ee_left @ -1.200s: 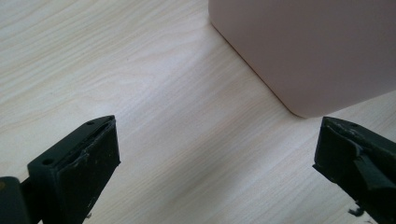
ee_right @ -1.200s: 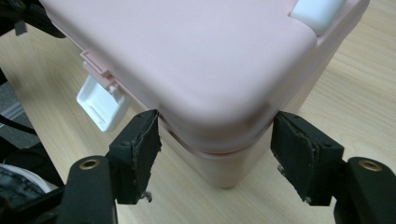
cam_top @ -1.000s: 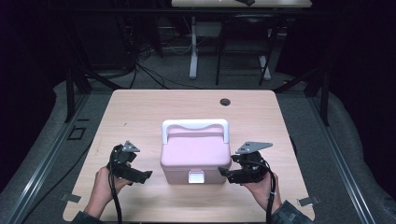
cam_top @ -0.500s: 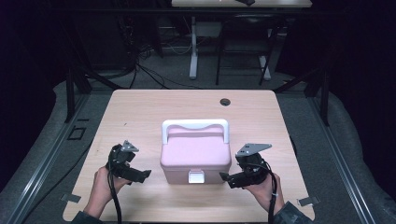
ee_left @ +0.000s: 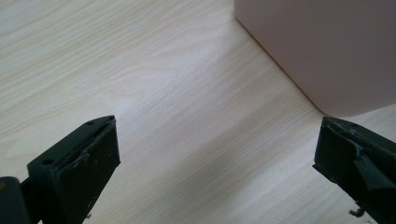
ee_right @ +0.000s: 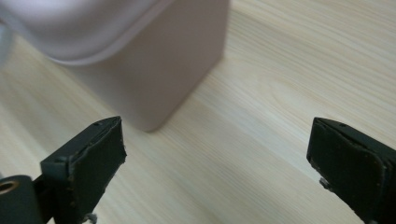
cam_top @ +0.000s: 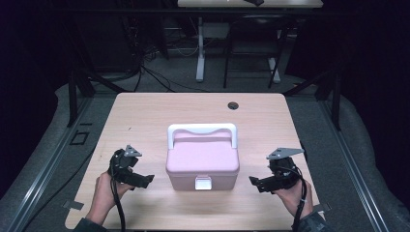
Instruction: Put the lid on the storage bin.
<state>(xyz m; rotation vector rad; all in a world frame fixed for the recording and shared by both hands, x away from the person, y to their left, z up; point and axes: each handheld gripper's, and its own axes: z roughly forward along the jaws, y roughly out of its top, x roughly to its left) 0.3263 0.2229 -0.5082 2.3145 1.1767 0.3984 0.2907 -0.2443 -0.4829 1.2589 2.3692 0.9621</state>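
Pink plastic box (cam_top: pixel 202 162): sitting shut on the wooden table (cam_top: pixel 145 116), nearer the person's edge than the far one, white handle (cam_top: pixel 202 130) standing up along its far side, white latch (cam_top: pixel 202 183) facing the person.
Left gripper (cam_top: pixel 145 180): hovering just left of the box's near corner, not touching it; in the left gripper view its jaws are standing wide apart and holding nothing, with the box's side wall (ee_left: pixel 322 46) ahead.
Right gripper (cam_top: pixel 254 182): waiting a little further off on the box's right; its jaws too are gaping wide and empty in the right gripper view, the box corner (ee_right: pixel 154 70) lying ahead beyond the left-hand pad.
Step in hand: judging by the pose, both hands are lining up on the box, probably to steady it and work the latch.
Doing it well: one gripper should be bracing a side wall while the other is coming squarely at the latch from the front; a skewed push is likely to slide the light box across the table.
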